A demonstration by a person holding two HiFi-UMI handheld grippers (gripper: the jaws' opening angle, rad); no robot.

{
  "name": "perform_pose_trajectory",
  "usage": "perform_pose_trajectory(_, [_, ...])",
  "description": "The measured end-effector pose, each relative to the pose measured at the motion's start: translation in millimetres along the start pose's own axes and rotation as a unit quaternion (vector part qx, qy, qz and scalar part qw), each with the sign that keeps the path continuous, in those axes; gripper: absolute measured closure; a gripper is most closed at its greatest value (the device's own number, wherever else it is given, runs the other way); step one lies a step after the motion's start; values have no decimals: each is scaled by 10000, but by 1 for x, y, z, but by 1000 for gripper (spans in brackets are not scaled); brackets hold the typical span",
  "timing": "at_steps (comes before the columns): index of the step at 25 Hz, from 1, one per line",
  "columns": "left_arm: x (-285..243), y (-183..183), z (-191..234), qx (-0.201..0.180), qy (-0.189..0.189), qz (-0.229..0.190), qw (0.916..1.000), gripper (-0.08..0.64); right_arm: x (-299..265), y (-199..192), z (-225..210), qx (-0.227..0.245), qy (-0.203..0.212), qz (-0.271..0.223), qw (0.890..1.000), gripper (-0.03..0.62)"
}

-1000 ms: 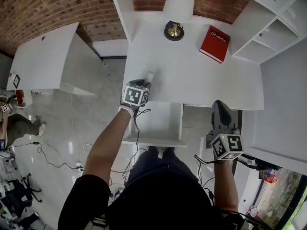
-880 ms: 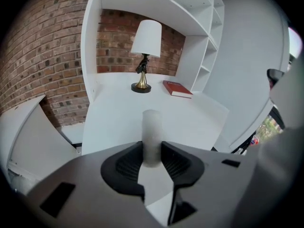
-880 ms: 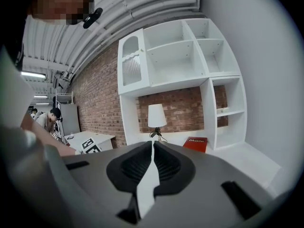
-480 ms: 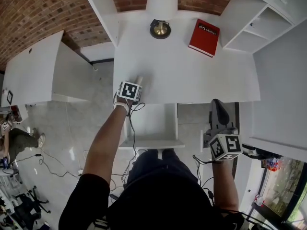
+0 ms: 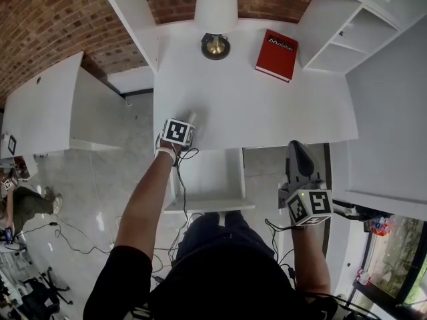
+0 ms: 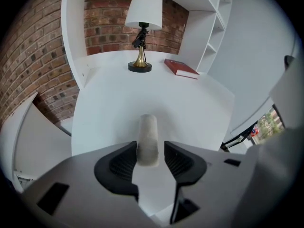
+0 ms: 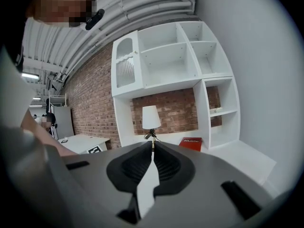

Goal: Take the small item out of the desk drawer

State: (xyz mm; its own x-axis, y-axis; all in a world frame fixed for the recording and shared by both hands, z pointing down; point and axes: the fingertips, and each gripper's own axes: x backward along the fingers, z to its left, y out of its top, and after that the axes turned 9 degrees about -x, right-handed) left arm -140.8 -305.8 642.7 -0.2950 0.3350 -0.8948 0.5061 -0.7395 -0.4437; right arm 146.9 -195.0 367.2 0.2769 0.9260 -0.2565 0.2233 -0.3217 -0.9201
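The small item (image 6: 147, 139) is a pale, stubby cylinder lying on the white desk (image 5: 267, 105) near its front left corner; in the head view the item (image 5: 191, 117) shows just past the marker cube. My left gripper (image 6: 150, 151) straddles it, and its jaws are opening, with a gap showing beside the right pad. The drawer (image 5: 207, 179) stands pulled out below the desk's front edge, with its white inside showing. My right gripper (image 5: 295, 147) hangs to the right of the drawer, in front of the desk, and in its own view the right gripper (image 7: 153, 148) is shut on nothing.
A lamp (image 5: 215, 19) with a white shade and brass base stands at the desk's back. A red book (image 5: 277, 45) lies to its right. White shelving (image 5: 347, 39) rises at the right, a second white table (image 5: 40, 105) stands at the left, and cables (image 5: 73, 225) trail on the floor.
The left gripper's jaws have spread away from the pale item, which now rests on the desk. The right gripper has stayed beside the drawer.
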Motion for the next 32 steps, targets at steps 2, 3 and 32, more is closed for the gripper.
perform_pose_trajectory(2, [4,3,0,44,7,-108,9999,378,0,0,1,-40,25,-11,10000,581])
perform_pose_trajectory(3, [7,4,1,55,31,-160,9999,367,0,0,1,-51,34,-20,10000,581])
perform_pose_trajectory(32, [356,115,-35,157,1522,-4349,8874,334,-17,113,69,827,472,-976,9907,508])
